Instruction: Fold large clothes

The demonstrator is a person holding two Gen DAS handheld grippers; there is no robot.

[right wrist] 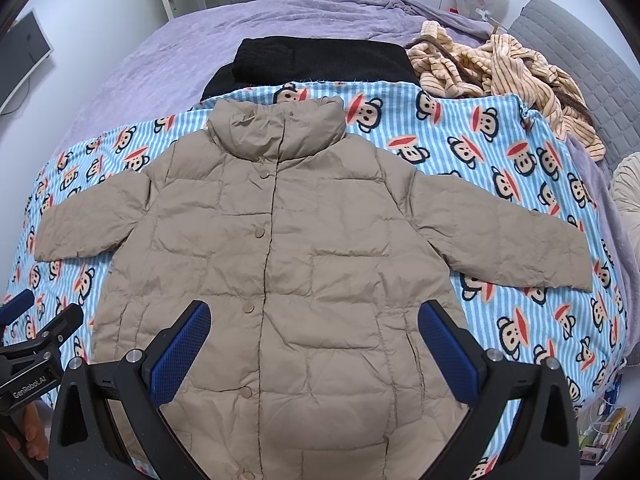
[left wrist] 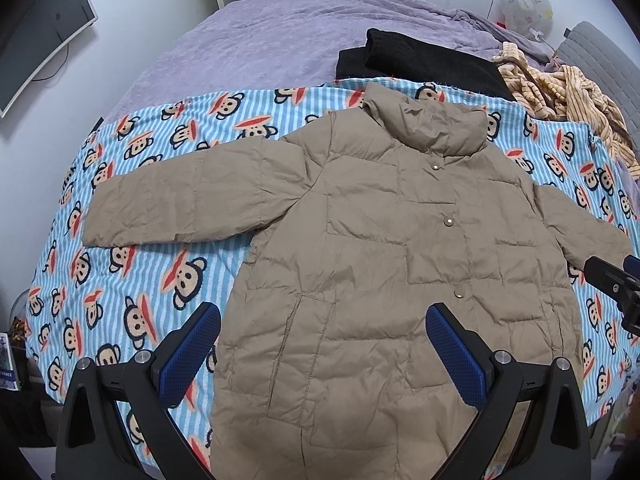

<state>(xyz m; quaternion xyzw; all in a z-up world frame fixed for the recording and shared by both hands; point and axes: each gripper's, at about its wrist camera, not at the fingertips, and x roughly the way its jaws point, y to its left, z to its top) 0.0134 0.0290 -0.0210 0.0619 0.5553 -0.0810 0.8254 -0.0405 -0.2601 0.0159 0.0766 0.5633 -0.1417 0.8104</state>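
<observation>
Two hand-held grippers hang above a bed, both with jaws spread wide and nothing between them. The left gripper [left wrist: 323,322] shows its blue-padded fingers [left wrist: 192,354] over the lower left front of a tan padded jacket [left wrist: 372,264]; the right gripper [right wrist: 314,320] hovers over the lower middle of the same jacket [right wrist: 280,248], its blue pads [right wrist: 448,354] apart on either side of the snap-button placket. Whether either touches the fabric cannot be told.

The jacket lies flat and face up just ahead of both grippers, snapped closed, collar [right wrist: 276,128] pointing away, sleeves spread out to each side, hem nearest the cameras. Under it is a blue-striped blanket with cartoon monkey faces [right wrist: 500,184], which extends left and right of the grippers. Beyond the collar sits a folded black garment [right wrist: 316,62], touching the blanket's far edge. To its right, farther from the grippers, lies a crumpled heap of cream-and-brown striped clothing [right wrist: 504,76]. A purple bedspread [left wrist: 248,40] covers the bed behind. A monitor [left wrist: 44,36] sits far left by the wall.
</observation>
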